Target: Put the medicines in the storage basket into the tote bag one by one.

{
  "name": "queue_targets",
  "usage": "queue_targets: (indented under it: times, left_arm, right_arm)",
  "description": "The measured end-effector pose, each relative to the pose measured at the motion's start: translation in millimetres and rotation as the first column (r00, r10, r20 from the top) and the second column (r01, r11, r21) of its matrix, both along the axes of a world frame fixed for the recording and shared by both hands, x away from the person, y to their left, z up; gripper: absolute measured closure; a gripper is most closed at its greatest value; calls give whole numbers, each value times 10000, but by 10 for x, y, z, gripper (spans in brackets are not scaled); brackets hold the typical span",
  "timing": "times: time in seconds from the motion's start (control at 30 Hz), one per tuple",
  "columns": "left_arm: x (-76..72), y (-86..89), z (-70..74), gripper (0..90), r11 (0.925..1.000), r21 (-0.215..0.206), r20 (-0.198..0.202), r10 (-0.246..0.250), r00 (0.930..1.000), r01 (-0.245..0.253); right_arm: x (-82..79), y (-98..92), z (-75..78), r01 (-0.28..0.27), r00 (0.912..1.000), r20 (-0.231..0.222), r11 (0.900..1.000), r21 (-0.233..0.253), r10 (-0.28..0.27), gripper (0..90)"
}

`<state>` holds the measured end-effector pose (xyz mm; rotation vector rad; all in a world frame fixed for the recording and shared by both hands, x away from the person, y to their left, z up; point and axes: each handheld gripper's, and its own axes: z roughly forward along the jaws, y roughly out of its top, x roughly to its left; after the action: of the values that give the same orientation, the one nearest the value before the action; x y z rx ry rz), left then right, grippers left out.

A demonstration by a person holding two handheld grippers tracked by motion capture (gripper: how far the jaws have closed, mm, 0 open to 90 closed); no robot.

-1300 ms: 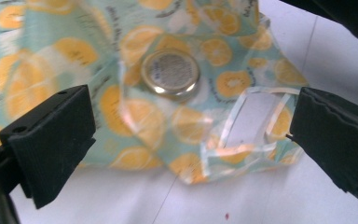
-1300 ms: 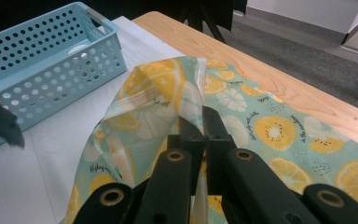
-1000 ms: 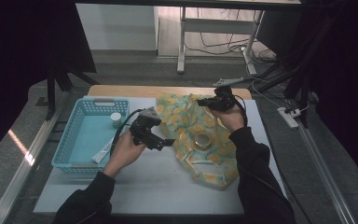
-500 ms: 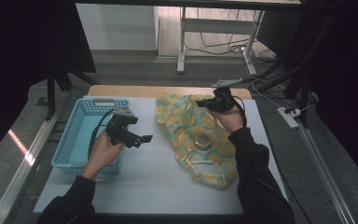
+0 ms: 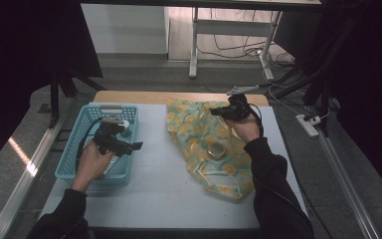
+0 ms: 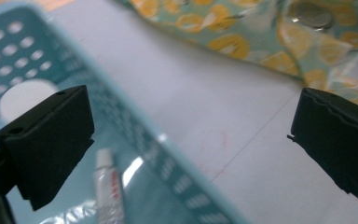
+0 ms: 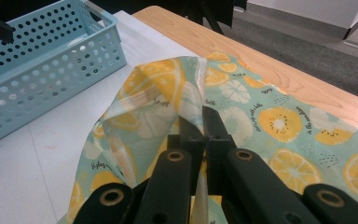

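A clear bag (image 5: 214, 149) printed with yellow citrus slices lies on the right half of the table, with a round metal tin (image 5: 216, 150) inside it. My right gripper (image 5: 219, 112) is shut on the bag's far upper edge; in the right gripper view the jaws (image 7: 200, 126) pinch a raised fold of the bag (image 7: 261, 121). My left gripper (image 5: 129, 147) hovers over the right rim of the blue basket (image 5: 67, 167). It is open and empty (image 6: 191, 140). A small white tube (image 6: 108, 186) lies in the basket beneath it.
A white round object (image 5: 124, 130) rests in the basket's far end. Bare white tabletop (image 5: 159, 189) stretches between basket and bag. A wooden strip (image 5: 144, 97) runs along the table's far edge. A power strip (image 5: 307, 124) lies on the floor to the right.
My left gripper has swung left, away from the bag's edge, to above the basket's right rim. The right gripper has kept its hold on the bag.
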<state>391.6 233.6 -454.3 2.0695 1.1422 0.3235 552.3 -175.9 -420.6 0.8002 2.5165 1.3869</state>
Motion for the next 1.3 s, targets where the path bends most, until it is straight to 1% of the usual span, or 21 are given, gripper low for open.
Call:
queue_targets:
  times: [0.03,0.13,0.2,0.3,0.37,0.47,0.57,0.63,0.73,0.8,0.9,0.97,1.07,1.1,1.13,1.17,1.2,1.23,1.27,1.3]
  left_arm:
    - [3,38,-21,0,9999,60,-72,146,9999,-145]
    - [6,129,-88,3,9974,508,-178,528,9984,-518]
    - [14,184,-130,1,9953,770,-285,612,9977,-589]
    - [28,261,-195,0,9937,917,-541,696,9961,-644]
    - [45,297,-241,0,9897,1260,-697,772,9946,-680]
    - [86,351,-323,0,9804,1808,-807,943,9923,-785]
    - [135,386,-401,0,9755,2060,-1189,1030,9876,-769]
    - [162,387,-447,0,9761,2074,-1543,984,9831,-652]
    - [193,360,-505,0,9720,2296,-2000,978,9749,-504]
    - [212,341,-536,0,9677,2484,-2275,1009,9685,-425]
    - [247,315,-592,0,9613,2739,-2708,1058,9568,-288]
    - [268,295,-633,0,9545,2976,-2966,1108,9486,-185]
    - [284,262,-678,10,9400,3411,-3167,1221,9406,-72]
    - [285,250,-690,19,9365,3507,-3204,1222,9394,-22]
    - [283,243,-694,30,9385,3454,-3244,1167,9387,27]
    - [283,246,-686,48,9427,3334,-3317,1080,9372,93]
    - [279,252,-678,95,9507,3096,-3395,928,9360,180]
    - [272,251,-669,156,9527,3030,-3317,831,9397,226]
    - [265,250,-657,202,9545,2970,-3295,764,9411,265]
    - [258,252,-645,267,9566,2902,-3231,716,9437,268]
  right_arm:
    - [1,2,-1,3,10000,-5,10000,9,-3,893]
    - [-2,14,-1,-10,10000,-18,10000,-10,10,893]
    - [-2,23,0,-40,10000,17,10000,-7,40,893]
    - [-5,34,0,-45,10000,-10,10000,-7,45,893]
    - [-5,37,-3,-39,10000,-17,10000,-6,39,893]
    - [-4,36,-12,-61,10000,-4,10000,-30,61,893]
    - [-4,36,-21,-52,10000,-27,10000,-37,52,893]
    - [-2,35,-24,-48,10000,-36,10000,-41,48,893]
    - [0,36,-20,-61,10000,-34,10000,-54,61,893]
    - [-1,38,-17,-67,10000,-24,10000,-44,67,893]
    - [-3,44,-15,-83,10000,-28,10000,-54,83,892]
    - [-3,49,-17,-83,10000,-35,10000,-42,83,892]
    - [-5,56,-22,-121,9999,-24,9999,-46,121,893]
    - [-6,58,-22,-124,9999,-29,9999,-42,124,892]
    - [-6,58,-22,-128,9999,-27,9999,-43,127,892]
    - [-6,56,-21,-129,9999,-23,9999,-43,129,892]
    - [-7,55,-20,-125,9999,-23,9999,-37,125,892]
    - [-8,53,-18,-115,9999,-19,9999,-36,115,892]
    - [-9,51,-17,-123,9999,-20,9999,-36,123,893]
    - [-9,48,-16,-117,9999,-18,9999,-27,117,892]
